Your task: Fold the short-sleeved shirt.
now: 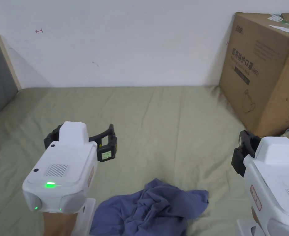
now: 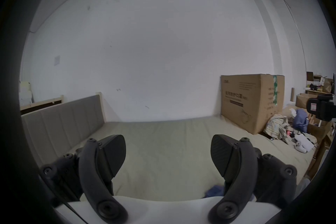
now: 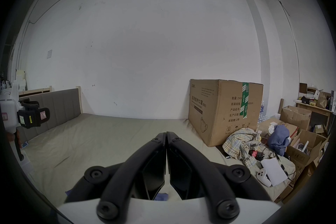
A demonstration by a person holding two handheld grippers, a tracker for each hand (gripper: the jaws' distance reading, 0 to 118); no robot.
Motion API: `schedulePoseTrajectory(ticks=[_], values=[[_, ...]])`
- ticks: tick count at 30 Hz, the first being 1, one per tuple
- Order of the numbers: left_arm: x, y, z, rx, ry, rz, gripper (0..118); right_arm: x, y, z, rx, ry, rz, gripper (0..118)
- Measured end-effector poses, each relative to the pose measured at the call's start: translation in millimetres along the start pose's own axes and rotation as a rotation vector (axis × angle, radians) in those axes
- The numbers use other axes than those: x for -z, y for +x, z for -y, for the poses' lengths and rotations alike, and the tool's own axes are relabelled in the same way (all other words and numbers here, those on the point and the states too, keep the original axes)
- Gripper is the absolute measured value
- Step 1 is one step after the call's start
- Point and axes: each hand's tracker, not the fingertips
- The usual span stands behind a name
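Below, the crumpled shirt (image 1: 153, 209) lies between left gripper (image 1: 82, 138) and right gripper (image 1: 243, 150).

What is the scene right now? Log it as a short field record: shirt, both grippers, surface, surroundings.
shirt: blue shirt, crumpled in a heap, not yet folded, at the near edge of the bed
left gripper: left gripper, jaws wide apart, empty, held above the bed sheet
right gripper: right gripper, jaws pressed together, nothing between them
surface: olive bed sheet, lightly creased
surroundings: cardboard box on the bed's far right corner; plaid cloth beside the box; grey headboard at the left
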Motion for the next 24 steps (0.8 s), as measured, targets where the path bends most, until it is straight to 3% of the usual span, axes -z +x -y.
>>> schedulePoseTrajectory(ticks=[3, 7, 13, 24], values=[[-4, -8, 3, 0.004, 0.025, -0.003, 76, 1, -2, -2, -0.004, 0.007, -0.005, 0], [-4, -11, 6, 0.005, 0.018, -0.016, 4, 1, -4, -4, -0.006, 0.014, -0.012, 0], [4, -13, 13, -0.028, -0.075, 0.037, 0, 2, -6, -5, -0.006, 0.016, -0.019, 0], [43, -27, 111, -0.143, -0.657, 0.081, 0, 8, -4, 10, -0.009, -0.025, -0.023, 0]])
